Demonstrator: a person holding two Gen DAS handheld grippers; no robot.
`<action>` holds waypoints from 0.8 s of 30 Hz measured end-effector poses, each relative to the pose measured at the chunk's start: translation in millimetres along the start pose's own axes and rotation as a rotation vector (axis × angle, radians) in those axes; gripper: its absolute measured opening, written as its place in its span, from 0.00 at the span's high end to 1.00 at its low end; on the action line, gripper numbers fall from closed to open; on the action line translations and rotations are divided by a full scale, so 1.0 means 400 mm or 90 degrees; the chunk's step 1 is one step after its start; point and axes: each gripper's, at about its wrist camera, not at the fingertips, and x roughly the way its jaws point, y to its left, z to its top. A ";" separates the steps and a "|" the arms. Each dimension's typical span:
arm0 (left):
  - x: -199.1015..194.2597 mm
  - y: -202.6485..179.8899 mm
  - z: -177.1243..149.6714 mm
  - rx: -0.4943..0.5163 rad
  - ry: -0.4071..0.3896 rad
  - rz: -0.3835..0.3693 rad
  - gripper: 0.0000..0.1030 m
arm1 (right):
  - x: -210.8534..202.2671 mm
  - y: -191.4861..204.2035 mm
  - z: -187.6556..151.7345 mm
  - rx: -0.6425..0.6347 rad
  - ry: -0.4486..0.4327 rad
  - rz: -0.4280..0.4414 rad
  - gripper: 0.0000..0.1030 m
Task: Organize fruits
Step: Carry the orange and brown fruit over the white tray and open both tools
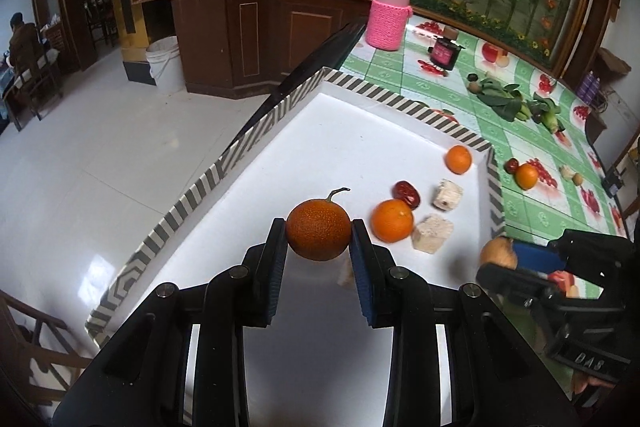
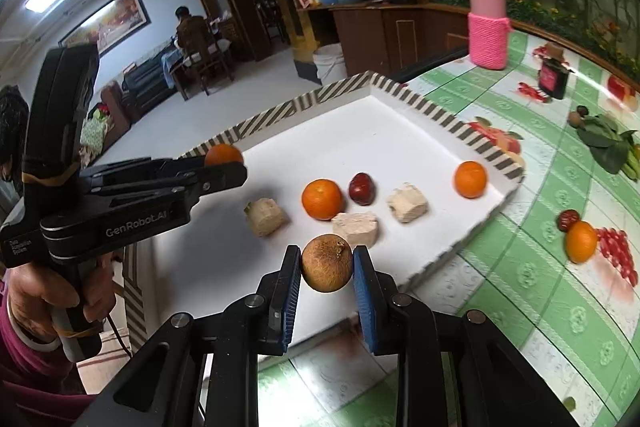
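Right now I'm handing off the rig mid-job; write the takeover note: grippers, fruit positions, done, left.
Left gripper: shut on a stemmed orange fruit, above the white tray.
Right gripper: shut on a brown round fruit, at the tray's near edge.
Done: in the tray lie two oranges, a red date and three pale chunks.
Left: set down both held fruits; an orange and a date remain on the tablecloth.

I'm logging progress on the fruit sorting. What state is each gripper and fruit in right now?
Left gripper: shut on the stemmed dark-orange fruit, above the white striped-rim tray.
Right gripper: shut on the round brown fruit.
Two oranges: lying in tray.
Third orange: on tablecloth, outside tray.
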 end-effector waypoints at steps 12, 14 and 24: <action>0.028 -0.008 0.038 0.026 -0.005 0.025 0.70 | 0.053 0.017 0.019 -0.019 0.024 0.014 0.76; 0.035 -0.010 0.044 0.029 -0.003 0.027 0.70 | 0.066 0.021 0.022 -0.025 0.029 0.013 0.76; 0.078 -0.012 0.064 0.049 0.020 0.036 0.70 | 0.112 0.046 0.030 -0.070 0.059 -0.028 0.75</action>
